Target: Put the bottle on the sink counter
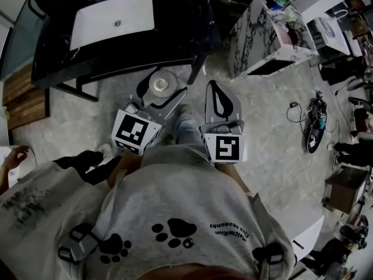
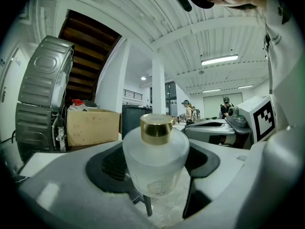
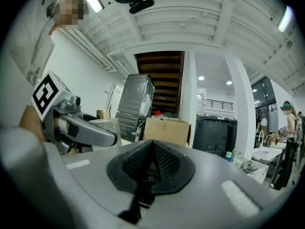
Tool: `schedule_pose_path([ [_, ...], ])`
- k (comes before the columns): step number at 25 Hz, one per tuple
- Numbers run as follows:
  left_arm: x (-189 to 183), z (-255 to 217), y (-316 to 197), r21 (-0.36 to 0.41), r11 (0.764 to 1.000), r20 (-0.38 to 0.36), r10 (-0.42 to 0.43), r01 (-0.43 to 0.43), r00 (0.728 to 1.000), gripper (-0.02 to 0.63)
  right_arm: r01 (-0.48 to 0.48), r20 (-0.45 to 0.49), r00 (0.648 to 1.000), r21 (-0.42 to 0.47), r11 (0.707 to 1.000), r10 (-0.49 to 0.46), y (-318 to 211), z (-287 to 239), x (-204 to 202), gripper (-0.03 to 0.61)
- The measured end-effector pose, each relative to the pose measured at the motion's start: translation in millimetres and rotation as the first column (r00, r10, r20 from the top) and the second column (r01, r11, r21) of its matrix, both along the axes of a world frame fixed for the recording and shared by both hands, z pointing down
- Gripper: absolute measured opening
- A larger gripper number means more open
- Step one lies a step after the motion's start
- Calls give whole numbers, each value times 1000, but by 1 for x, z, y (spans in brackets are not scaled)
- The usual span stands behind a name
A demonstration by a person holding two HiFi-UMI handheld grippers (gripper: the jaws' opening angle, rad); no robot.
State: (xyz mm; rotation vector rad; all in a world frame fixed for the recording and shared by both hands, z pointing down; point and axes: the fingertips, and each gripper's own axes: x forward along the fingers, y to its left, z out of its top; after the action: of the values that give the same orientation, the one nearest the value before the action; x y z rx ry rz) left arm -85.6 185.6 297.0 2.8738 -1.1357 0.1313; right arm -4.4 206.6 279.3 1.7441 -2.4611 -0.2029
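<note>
A frosted glass bottle (image 2: 155,163) with a gold cap (image 2: 156,128) is held upright between the dark pads of my left gripper (image 2: 155,168). From the head view the bottle (image 1: 159,84) shows top-down, above the floor and in front of the black sink counter (image 1: 180,22) with its white basin (image 1: 113,19). My left gripper (image 1: 165,89) is shut on it, just short of the counter's near edge. My right gripper (image 1: 214,93) hovers beside it to the right, holding nothing. Its jaws meet, and the right gripper (image 3: 152,149) has nothing between its pads.
A marble-patterned cabinet (image 1: 262,34) stands right of the counter. Cables and gear (image 1: 315,124) lie on the floor at the right. Wooden boards (image 1: 23,98) and another person's hand (image 1: 14,156) are at the left. A tipped washing machine (image 2: 40,99) and a cardboard box (image 2: 93,125) stand further off.
</note>
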Motion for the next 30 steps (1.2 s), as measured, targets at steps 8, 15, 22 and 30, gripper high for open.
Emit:
schedule_pose_path([
  [8, 27, 2, -79, -6, 1000, 2, -17, 17, 1000, 341, 41, -4, 999, -9, 999, -41, -86, 1, 25, 2],
  [15, 50, -2, -145, -4, 998, -3, -67, 67, 998, 341, 78, -5, 997, -18, 997, -78, -155, 1, 55, 2],
  [22, 63, -3, -197, 6, 992, 2, -127, 127, 992, 341, 139, -7, 990, 2, 990, -139, -211, 0, 72, 2],
  [30, 70, -1, -232, 1, 986, 17, -165, 165, 986, 341, 149, 21, 989, -22, 989, -149, -242, 9, 89, 2],
])
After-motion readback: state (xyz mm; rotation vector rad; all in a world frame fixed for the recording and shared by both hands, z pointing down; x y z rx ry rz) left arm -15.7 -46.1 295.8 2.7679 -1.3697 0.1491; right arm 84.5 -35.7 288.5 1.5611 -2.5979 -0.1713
